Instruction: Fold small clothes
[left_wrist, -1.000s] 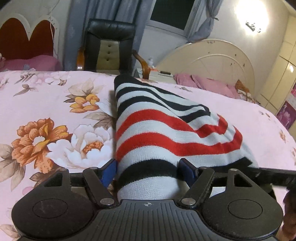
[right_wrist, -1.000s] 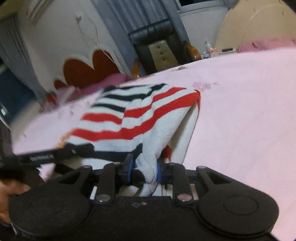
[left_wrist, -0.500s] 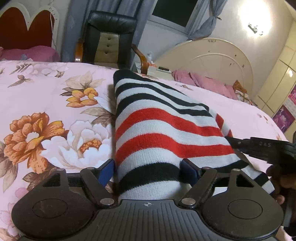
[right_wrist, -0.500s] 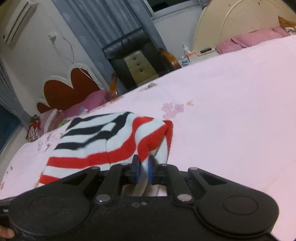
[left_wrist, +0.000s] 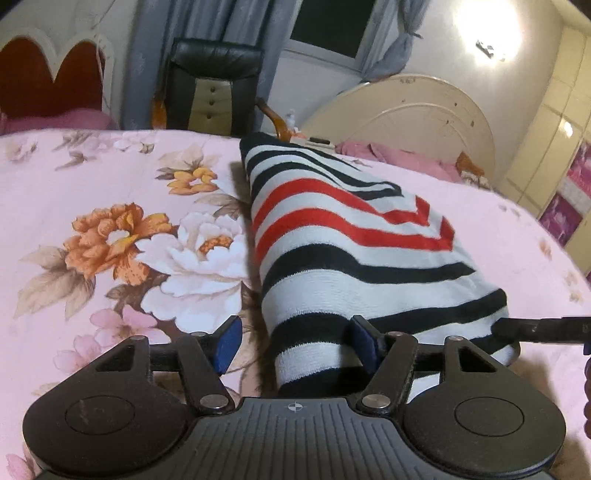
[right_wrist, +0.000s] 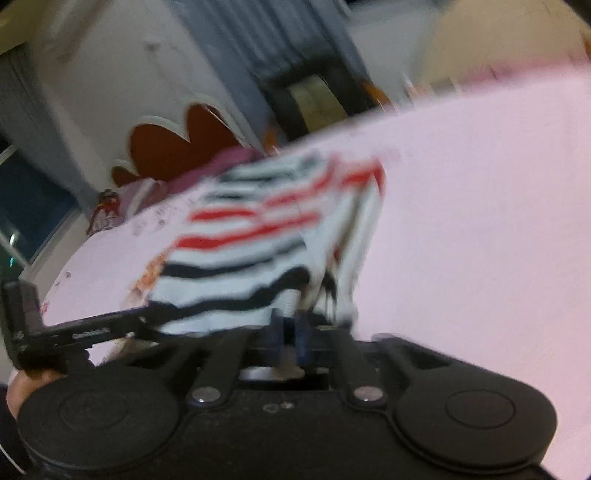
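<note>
One striped garment (left_wrist: 343, 254) lies mid-frame on the floral bedspread (left_wrist: 110, 221), its long axis running away from the left gripper (left_wrist: 295, 341), whose jaws stand spread around its near end. Right gripper (right_wrist: 290, 330), blurred, pinches the lower-right corner.

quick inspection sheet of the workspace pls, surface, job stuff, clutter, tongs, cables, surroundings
surface: pink floral bedspread, plain pink on the right wrist view's side.
job's things: one striped knit garment, black, white and red, lifted off the bed at its near edge.
clutter: nothing seen on the bedspread.
grippers: left tongs wide apart, garment edge between them, grip unclear; right tongs shut on a bunched edge, view blurred.
cables: nothing seen.
surroundings: black chair, cream headboard, red scalloped headboard, grey curtains.
</note>
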